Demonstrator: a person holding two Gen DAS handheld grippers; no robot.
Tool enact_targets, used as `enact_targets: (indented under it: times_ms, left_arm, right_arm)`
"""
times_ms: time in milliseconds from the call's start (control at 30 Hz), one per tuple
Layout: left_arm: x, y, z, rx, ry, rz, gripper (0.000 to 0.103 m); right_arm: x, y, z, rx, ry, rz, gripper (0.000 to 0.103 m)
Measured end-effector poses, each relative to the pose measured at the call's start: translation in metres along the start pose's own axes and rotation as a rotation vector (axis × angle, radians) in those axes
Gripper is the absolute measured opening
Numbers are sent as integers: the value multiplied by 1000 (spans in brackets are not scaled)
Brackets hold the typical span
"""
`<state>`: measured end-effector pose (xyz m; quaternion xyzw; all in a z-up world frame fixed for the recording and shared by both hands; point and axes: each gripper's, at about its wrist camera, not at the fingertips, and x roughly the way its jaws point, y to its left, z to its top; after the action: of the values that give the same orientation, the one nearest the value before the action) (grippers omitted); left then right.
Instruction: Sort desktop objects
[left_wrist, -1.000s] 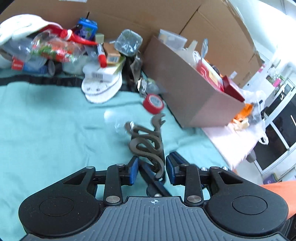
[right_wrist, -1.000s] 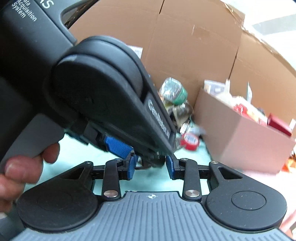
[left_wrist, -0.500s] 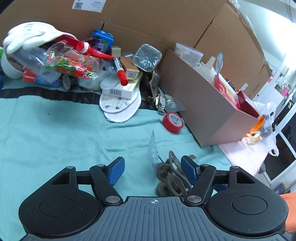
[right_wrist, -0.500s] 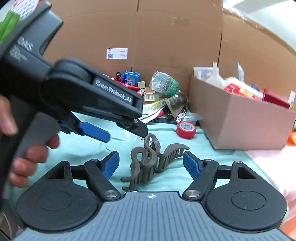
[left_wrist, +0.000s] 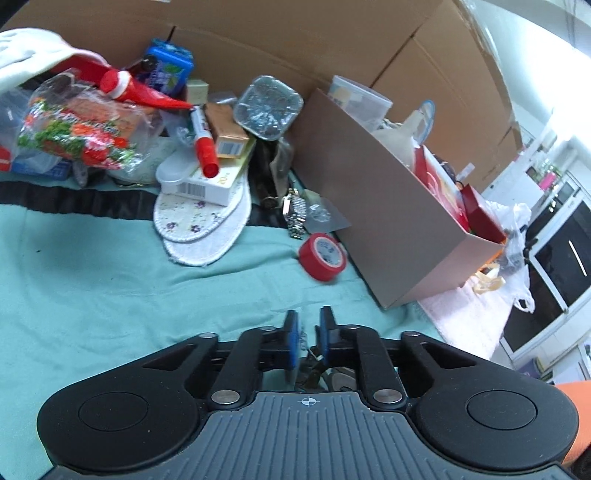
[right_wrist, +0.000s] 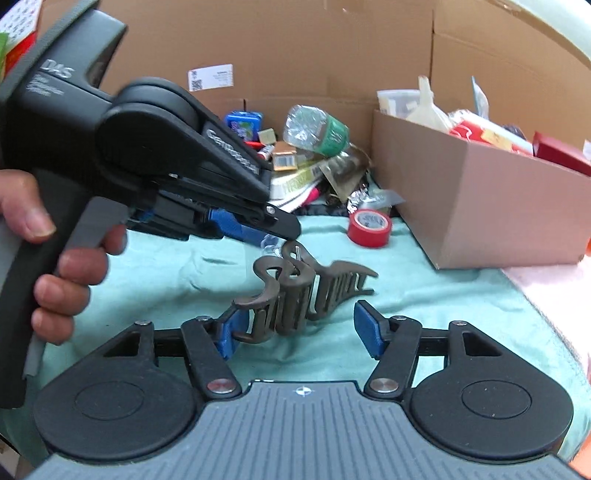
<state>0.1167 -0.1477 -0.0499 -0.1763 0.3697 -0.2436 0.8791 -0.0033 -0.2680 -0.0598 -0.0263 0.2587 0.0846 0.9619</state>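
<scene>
Our right gripper (right_wrist: 295, 325) stands wide, its blue pads either side of the brown hair claw clip (right_wrist: 303, 295); the left pad touches, or nearly touches, the clip's curled end, while the right pad is apart from the teeth. Our left gripper (left_wrist: 306, 334) is narrowed to a slim gap, its tips down at the clip's top. In the left wrist view the clip (left_wrist: 332, 376) is mostly hidden under the fingers, so we cannot tell whether the pads pinch the clip's hinge or a bit of clear wrapping there.

We judge the two-handed arrangement has a purpose: the left steadies the clip from above so it sits with its teeth pointing right, and the right is opened broad enough to take the whole body in one closing.

The clip lies on the teal cloth (right_wrist: 424, 291), in front of the clutter and well short of the open cardboard box (right_wrist: 480, 206), which already holds sorted items and looks the likely destination. A roll of red tape (right_wrist: 368, 228) sits just beside the box's near corner. Behind, against the big cardboard backing (right_wrist: 295, 48), unsorted things wait: a crushed plastic bottle (right_wrist: 316, 129), a red marker (left_wrist: 203, 147), round fabric pads (left_wrist: 201, 218), a metal watch (left_wrist: 295, 214).
</scene>
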Motion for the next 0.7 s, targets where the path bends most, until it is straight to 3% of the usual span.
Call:
enact_targets:
  times_ms: [167,200,233,267,533,700]
  left_arm:
    - [0,-4,-3,6,11,-16,7]
    - [0,-4,-4,8,5,-7,12]
    - [-1,-3,-5,13,-1,-2,30]
    - [-1,-2,-6,13,-4,0,33]
    - [-10,5,-11,-9,-5,-16,35]
    - [-13,8,-15,-23,-19,-8,26]
  right_arm:
    - [-3,3,4,3,-14,14,66]
    - [-3,5,5,-4,-21,12,66]
    - [-2,5,6,-9,-23,12,64]
    - [-1,6,7,-13,-19,16,58]
    - [-9,4,6,0,-4,27,52]
    - [-11,1,6,3,0,-9,51]
